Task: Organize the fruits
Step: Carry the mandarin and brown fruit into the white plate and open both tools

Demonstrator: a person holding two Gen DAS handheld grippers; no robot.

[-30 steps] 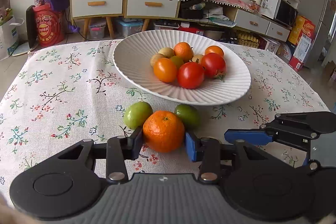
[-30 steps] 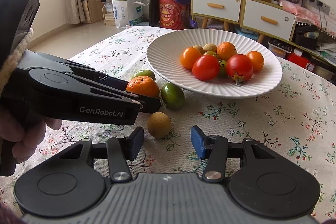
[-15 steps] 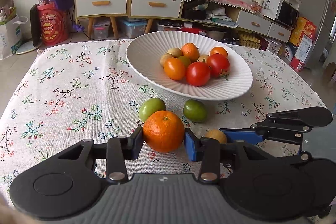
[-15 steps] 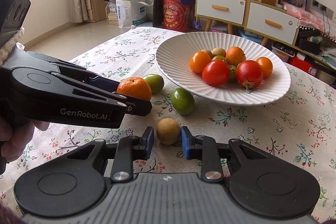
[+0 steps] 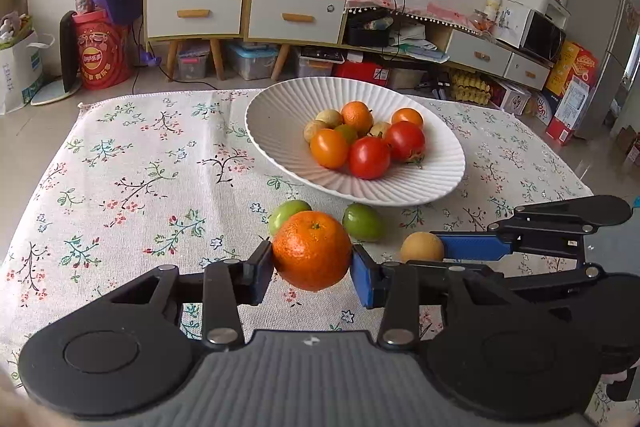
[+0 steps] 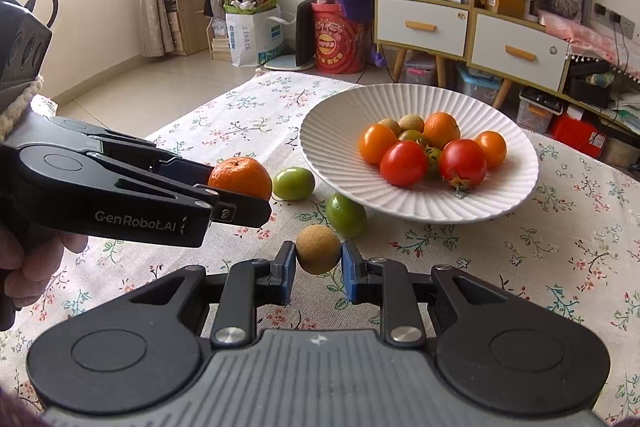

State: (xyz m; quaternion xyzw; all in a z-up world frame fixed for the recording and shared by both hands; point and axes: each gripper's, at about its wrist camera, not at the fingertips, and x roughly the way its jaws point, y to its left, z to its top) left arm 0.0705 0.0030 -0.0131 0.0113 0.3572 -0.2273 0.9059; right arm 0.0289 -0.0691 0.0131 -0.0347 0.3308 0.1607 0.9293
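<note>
Left wrist view: the left gripper [image 5: 312, 267] pinches the orange [image 5: 311, 250], lifted off the surface [image 5: 120, 163]; the white plate [image 5: 280, 131] of fruit lies ahead and slightly right. Right wrist view: the right gripper [image 6: 318, 269] is clamped on a small brown fruit [image 6: 318, 254], with the plate ahead to the right, nearer this hand; two green fruits [image 6: 346, 215] lie between.

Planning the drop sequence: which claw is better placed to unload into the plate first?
Left, probably. The left claw holds the orange clear of the cloth. The right claw grips the small brown fruit low by the tablecloth. Both are similarly near the plate.
</note>
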